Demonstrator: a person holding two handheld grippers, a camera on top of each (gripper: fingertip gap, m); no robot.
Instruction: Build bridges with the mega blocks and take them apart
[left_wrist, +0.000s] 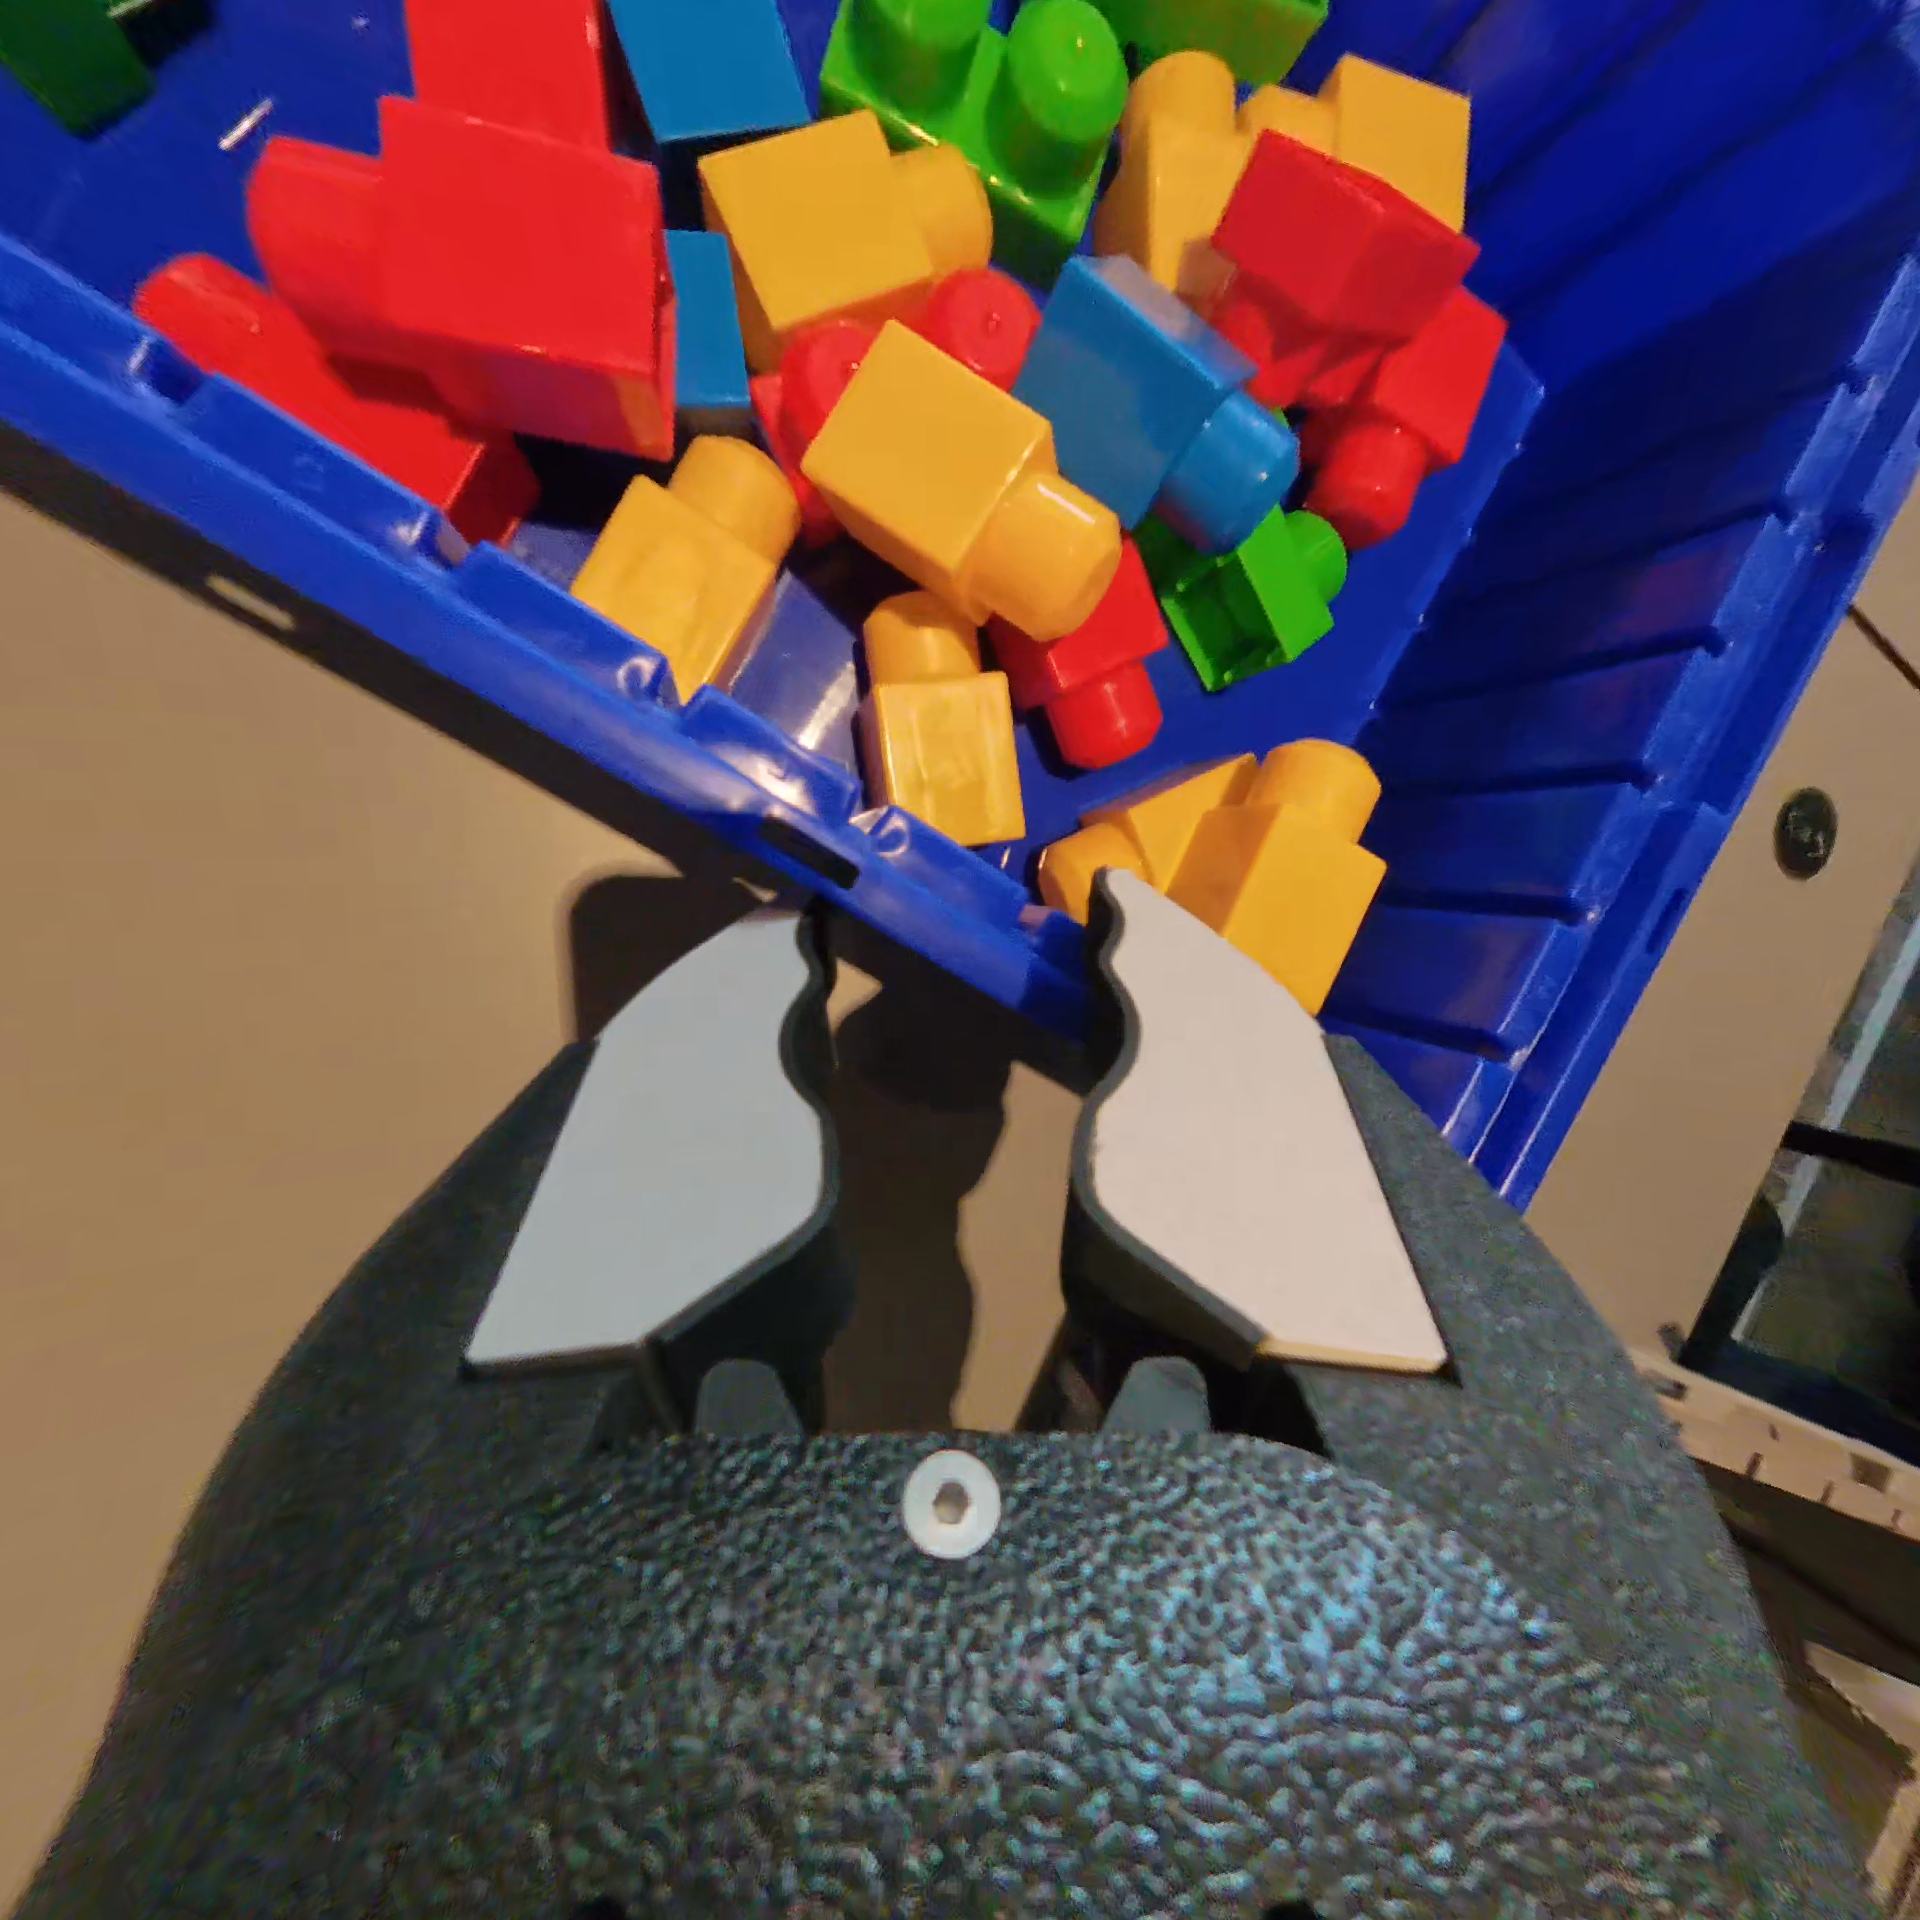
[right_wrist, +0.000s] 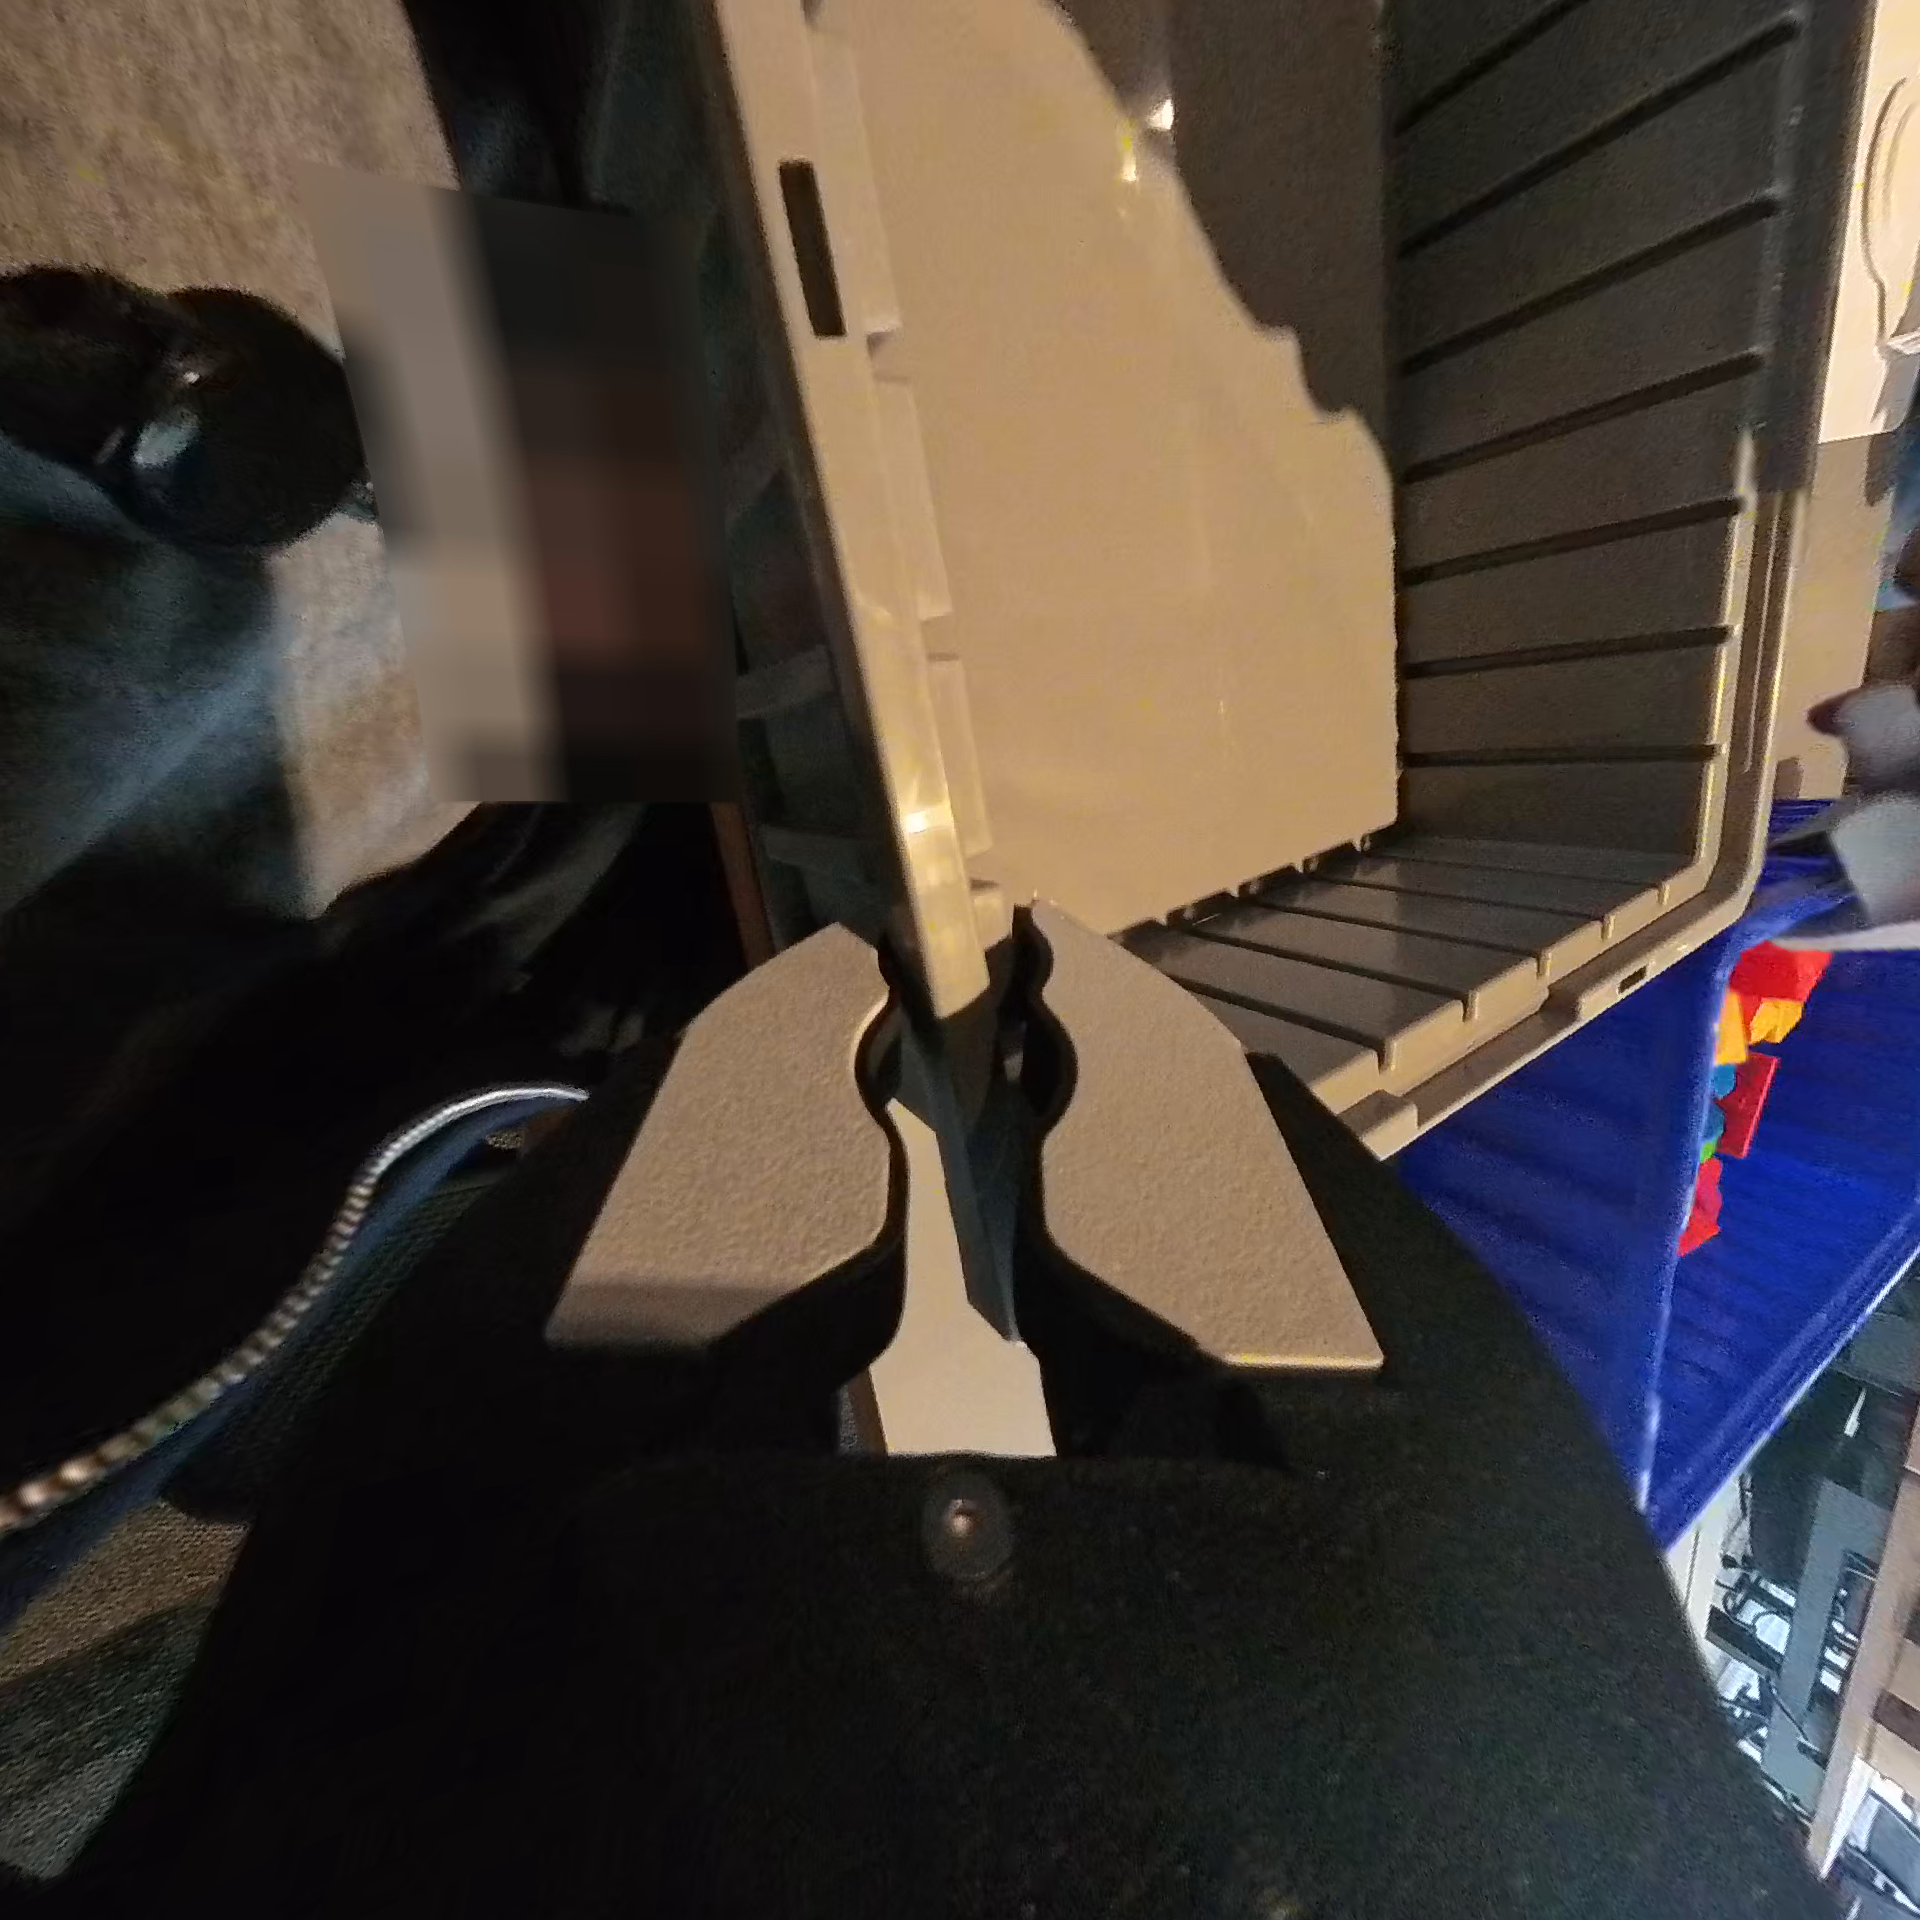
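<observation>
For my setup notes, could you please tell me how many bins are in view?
2. A blue bin full of blocks, ahead of the left gripper; a grey bin, its wall clamped in the right gripper.

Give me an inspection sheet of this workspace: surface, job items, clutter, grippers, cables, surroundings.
Surface: beige tabletop, bare where it shows.
Job's things: blue bin holding a loose pile of mega blocks in red, yellow, blue and green; no bridge seen. An empty grey bin stands beside the blue one.
Clutter: nothing seen on the table.
Grippers: left gripper is open, straddling the blue bin's near rim, one finger inside beside a yellow block. Right gripper is shut on the grey bin's wall.
Cables: a thin dark line beyond the blue bin may be a cable.
Surroundings: dim shelving or equipment behind; a person's dark clothing with a zip.
</observation>
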